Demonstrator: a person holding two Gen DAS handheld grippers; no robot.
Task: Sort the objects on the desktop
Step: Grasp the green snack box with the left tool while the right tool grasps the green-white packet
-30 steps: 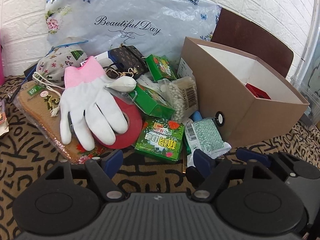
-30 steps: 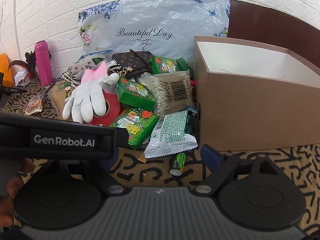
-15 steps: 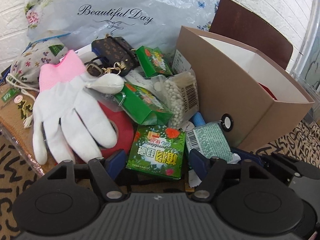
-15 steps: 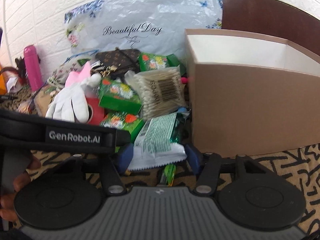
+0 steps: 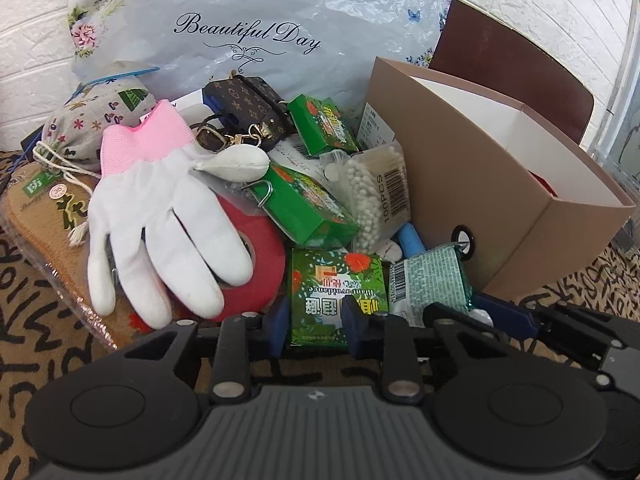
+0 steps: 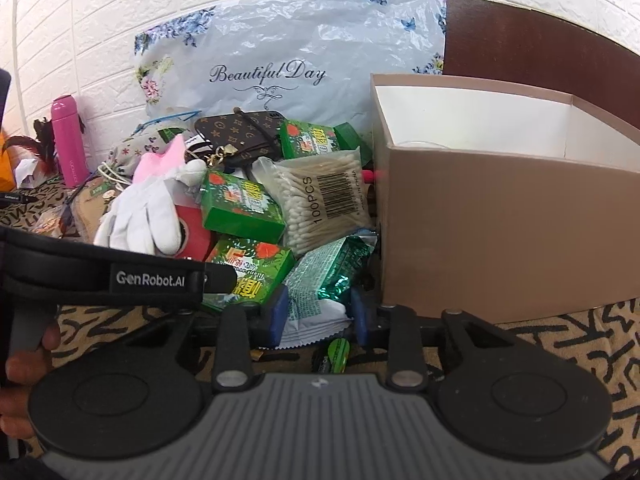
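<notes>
Clutter heaps on the patterned surface (image 5: 36, 320) to the left of the brown box (image 5: 472, 184), which stands open-topped at the pile's right edge, probably so sorted things can drop straight in. Farthest from the box lies the white glove (image 5: 160, 220), draped over a red tape roll (image 5: 256, 256). Nearer the box sit three green cartons; the lowest green carton (image 5: 338, 296) lies flat at the front of the heap, so its two side faces are easy to reach. The left tool (image 5: 314, 316) straddles it, blue pads on either side and close to the faces; whether they press yet I cannot tell. Just beside the box wall lie the cotton-swab bag (image 6: 320, 200) and, below it, a green-white snack packet (image 6: 324, 280). The right tool (image 6: 318, 316) brackets the packet's crimped lower end, its gap moderate, pads near the foil but not clearly pinching. A small green battery (image 6: 336, 354) rests on the surface under that tool, next to the box's near corner.

Compared with a second ago, both tools have advanced into the pile: the carton and packet then lay well ahead of open pads, and now each sits between them. The gaps have narrowed. The pile itself looks undisturbed, and nothing has been lifted.
</notes>
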